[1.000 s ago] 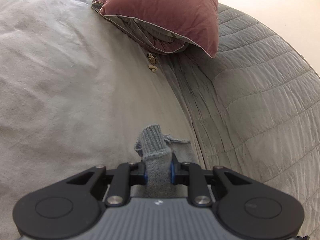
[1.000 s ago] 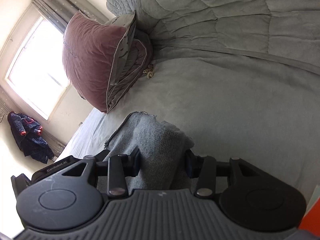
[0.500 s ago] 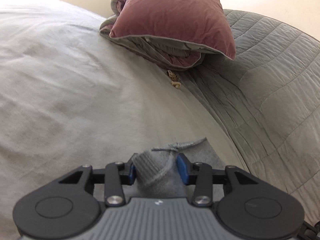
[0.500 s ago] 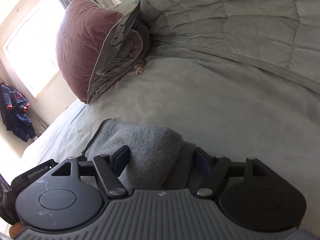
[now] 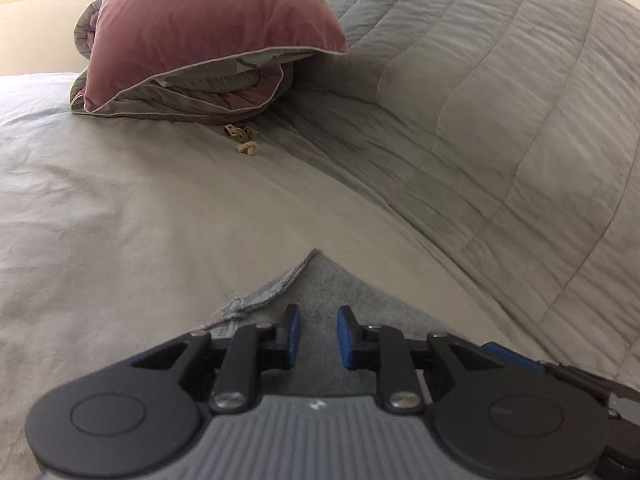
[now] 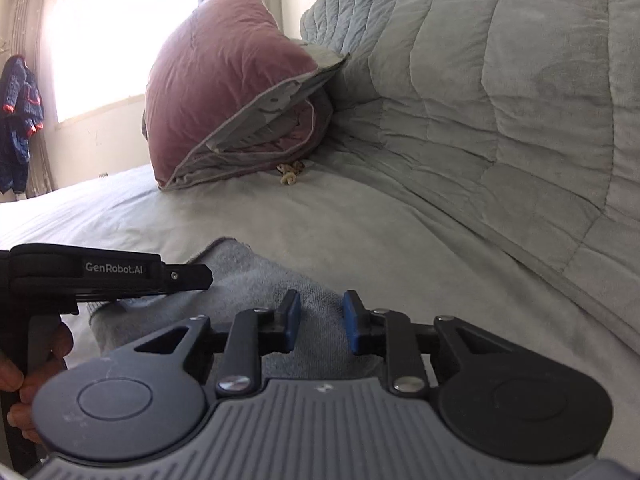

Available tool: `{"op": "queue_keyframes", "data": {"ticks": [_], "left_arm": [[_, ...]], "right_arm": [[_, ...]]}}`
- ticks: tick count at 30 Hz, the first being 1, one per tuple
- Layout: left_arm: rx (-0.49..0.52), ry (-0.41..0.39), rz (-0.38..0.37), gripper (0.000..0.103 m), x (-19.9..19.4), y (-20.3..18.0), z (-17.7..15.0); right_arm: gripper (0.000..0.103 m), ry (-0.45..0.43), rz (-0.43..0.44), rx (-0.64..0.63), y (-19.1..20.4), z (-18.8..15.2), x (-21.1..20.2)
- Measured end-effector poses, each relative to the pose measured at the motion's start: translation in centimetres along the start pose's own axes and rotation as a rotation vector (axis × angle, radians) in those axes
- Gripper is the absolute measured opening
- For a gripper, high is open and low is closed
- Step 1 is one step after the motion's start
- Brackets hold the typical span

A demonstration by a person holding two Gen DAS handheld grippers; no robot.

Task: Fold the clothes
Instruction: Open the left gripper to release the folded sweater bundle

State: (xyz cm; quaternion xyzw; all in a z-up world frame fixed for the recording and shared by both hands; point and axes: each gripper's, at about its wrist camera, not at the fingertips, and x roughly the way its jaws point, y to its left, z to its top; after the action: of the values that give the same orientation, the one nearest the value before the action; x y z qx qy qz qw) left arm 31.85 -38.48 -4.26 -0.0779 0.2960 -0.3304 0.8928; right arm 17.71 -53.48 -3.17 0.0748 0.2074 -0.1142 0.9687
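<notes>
While the left wrist view looks across the bed (image 5: 120, 208), the left hand-held gripper (image 5: 318, 336) sits low over a grey knitted garment (image 5: 320, 292) with its blue pads (image 5: 293, 334) parted and nothing caught between them; the cloth simply lies flat beneath the gap. That garment rests on the pale sheet, its frayed edge running away toward the pink pillow (image 5: 208, 28). A small beige object (image 5: 246, 146) lies on the sheet just in front of the pillow, and the quilted grey cover (image 5: 500, 120) rises to the right of the pillow.

From the right wrist view, the right hand-held gripper (image 6: 321, 322) is likewise released, its fingers (image 6: 352, 320) spread apart above the same grey knitted garment (image 6: 256, 280), which lies on the bed (image 6: 360, 220) nearer the camera than the pink pillow (image 6: 224, 76). Left of the garment, the left hand-held gripper (image 6: 120, 276) shows side-on, its body marked with white lettering, gripped by a person's hand (image 6: 24, 380). Far left of the pillow, a dark blue jacket (image 6: 18, 120) hangs beside a bright window (image 6: 120, 32).
</notes>
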Motion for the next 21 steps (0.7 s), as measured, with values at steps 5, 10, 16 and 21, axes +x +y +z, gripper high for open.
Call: {"op": "queue_keyframes", "data": {"ticks": [5, 10, 16, 21], "left_arm": [[-0.002, 0.008, 0.035, 0.015, -0.7, 0.0, 0.8], [-0.003, 0.016, 0.050, 0.022, -4.4, -0.2, 1.2], [0.014, 0.038, 0.082, 0.031, -9.3, -0.6, 1.2], [0.007, 0.055, 0.122, 0.034, -14.4, -0.8, 1.0]], "right_arm": [[0.024, 0.036, -0.022, 0.036, -0.3, 0.2, 0.9], [0.034, 0.029, -0.017, 0.057, 0.6, 1.0, -1.2], [0.045, 0.042, 0.000, 0.046, 2.8, 1.8, -4.9], [0.048, 0.047, 0.012, 0.035, 5.2, 2.3, -8.7]]}}
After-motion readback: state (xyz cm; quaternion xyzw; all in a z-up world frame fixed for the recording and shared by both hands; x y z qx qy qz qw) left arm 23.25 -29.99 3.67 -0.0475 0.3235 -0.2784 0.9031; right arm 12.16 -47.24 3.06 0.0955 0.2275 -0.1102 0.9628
